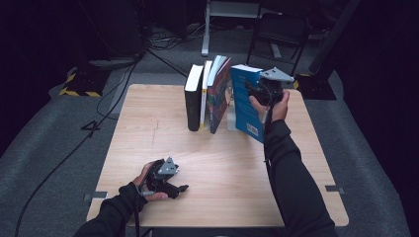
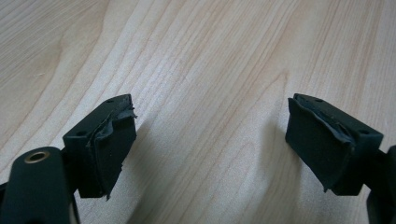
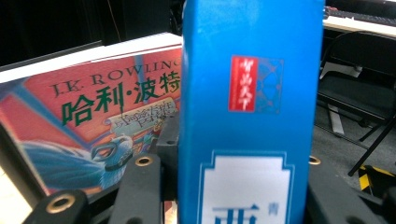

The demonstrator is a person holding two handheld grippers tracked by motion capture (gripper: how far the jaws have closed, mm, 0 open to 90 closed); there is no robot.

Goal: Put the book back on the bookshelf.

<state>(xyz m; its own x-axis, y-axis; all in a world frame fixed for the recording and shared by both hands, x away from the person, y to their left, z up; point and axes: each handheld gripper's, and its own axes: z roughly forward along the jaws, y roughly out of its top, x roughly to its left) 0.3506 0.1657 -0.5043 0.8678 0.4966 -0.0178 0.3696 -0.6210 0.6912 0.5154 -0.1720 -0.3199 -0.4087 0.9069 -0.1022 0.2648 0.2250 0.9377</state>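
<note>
Blue book (image 1: 245,101) clamped by right gripper (image 1: 261,91), colourful book (image 1: 219,94) just beside

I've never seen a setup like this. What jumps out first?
Most striking is the bright blue book, lifted and tilted at the table's far right, clamped in the right tongs. Beside it, more books stand near the far edge. The left tongs rest open and empty on the wooden table near the front.

Running off the bottom edge of the right gripper view: blue book (image 3: 252,112), spine lettering cut mid-character. Hiding the right part of the colourful book (image 3: 93,121) behind it. Blocking the base of the bookend (image 1: 230,120) in the high view. Blurring near the lens: left gripper (image 2: 210,149) jaw roots.
</note>
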